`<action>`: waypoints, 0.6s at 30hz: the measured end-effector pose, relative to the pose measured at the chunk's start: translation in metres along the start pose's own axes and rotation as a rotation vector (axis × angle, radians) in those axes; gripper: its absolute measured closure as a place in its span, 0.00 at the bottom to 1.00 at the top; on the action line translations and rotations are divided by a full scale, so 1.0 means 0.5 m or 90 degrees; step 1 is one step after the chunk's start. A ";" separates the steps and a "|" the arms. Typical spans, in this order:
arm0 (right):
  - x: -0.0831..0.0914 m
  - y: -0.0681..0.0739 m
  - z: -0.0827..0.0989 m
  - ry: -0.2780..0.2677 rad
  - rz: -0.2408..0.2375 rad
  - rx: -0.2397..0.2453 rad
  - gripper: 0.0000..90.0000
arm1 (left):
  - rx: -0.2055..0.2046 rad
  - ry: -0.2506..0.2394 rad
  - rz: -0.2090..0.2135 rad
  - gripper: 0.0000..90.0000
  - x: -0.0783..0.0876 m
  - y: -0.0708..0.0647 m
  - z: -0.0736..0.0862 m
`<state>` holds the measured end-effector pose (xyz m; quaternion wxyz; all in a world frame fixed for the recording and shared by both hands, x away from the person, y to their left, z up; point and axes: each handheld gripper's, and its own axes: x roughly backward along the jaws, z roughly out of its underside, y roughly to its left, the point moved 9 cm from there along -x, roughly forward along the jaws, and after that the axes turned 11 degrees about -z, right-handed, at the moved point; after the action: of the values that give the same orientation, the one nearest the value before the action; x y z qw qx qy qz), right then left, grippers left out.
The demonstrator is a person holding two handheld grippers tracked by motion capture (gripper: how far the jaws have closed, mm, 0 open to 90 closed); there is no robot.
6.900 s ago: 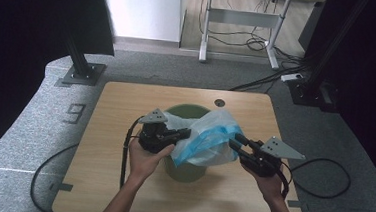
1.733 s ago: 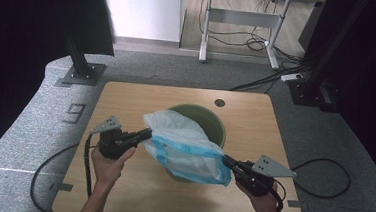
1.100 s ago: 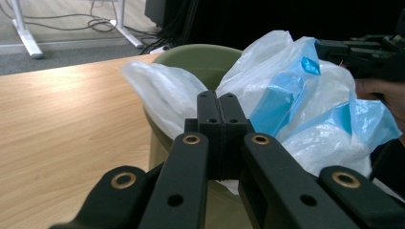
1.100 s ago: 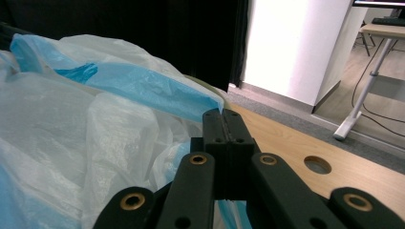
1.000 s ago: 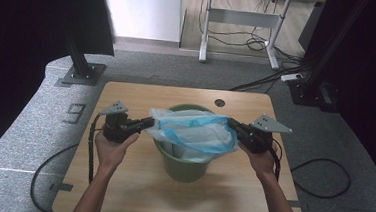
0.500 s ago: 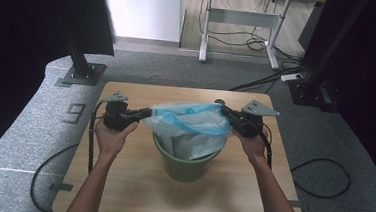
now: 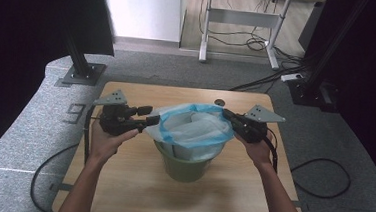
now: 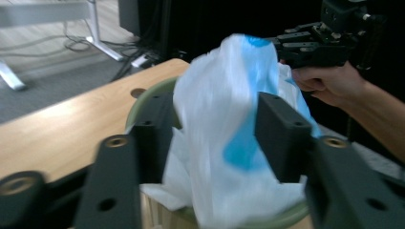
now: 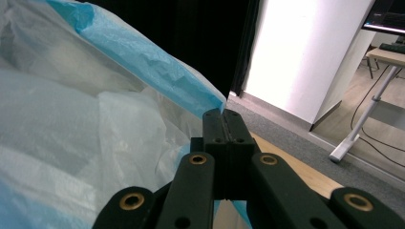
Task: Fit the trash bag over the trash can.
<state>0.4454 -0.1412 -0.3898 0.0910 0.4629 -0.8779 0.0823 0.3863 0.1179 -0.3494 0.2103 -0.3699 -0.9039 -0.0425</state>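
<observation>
A green bin stands mid-table with a white bag with a blue rim spread over its mouth. My left gripper is at the bag's left edge. Its jaws have just been opening and now stand apart. In the left gripper view the bag hangs loose between the left gripper, above the bin's rim. My right gripper is shut on the blue rim at the bag's right side. In the right gripper view the right gripper pinches the bag.
The wooden table has a small round hole near its far edge. Black stand bases sit on the floor at the far left and far right. A desk frame and cables lie beyond.
The left jaws have opened and no longer pinch the bag's left edge. Both hands have drifted slightly farther across the table, with the bag mouth kept stretched over the bin.
</observation>
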 end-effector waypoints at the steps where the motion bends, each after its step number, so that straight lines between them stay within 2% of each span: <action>1: 0.001 0.001 -0.001 0.002 -0.001 0.000 0.98 | -0.008 0.001 -0.005 0.47 0.000 -0.005 -0.004; 4: 0.001 0.007 -0.004 0.012 -0.005 0.002 0.98 | -0.028 0.007 -0.016 0.39 -0.005 -0.021 -0.014; 10: -0.008 0.015 -0.006 0.015 -0.012 0.001 0.98 | -0.033 0.046 -0.012 0.29 -0.048 -0.039 -0.004; 13: -0.012 0.014 -0.002 0.021 -0.009 -0.006 0.98 | -0.036 0.055 -0.012 0.25 -0.065 -0.044 0.002; 16: -0.013 0.012 -0.001 0.018 -0.008 -0.013 0.98 | -0.044 0.067 -0.045 0.30 -0.082 -0.041 0.006; 18: -0.014 0.014 -0.001 0.018 -0.008 -0.013 0.98 | -0.043 0.069 -0.068 0.41 -0.089 -0.035 0.005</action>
<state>0.4435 -0.1318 -0.3915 0.1086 0.4665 -0.8742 0.0796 0.4021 0.0768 -0.3686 0.2440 -0.3250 -0.9078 -0.1040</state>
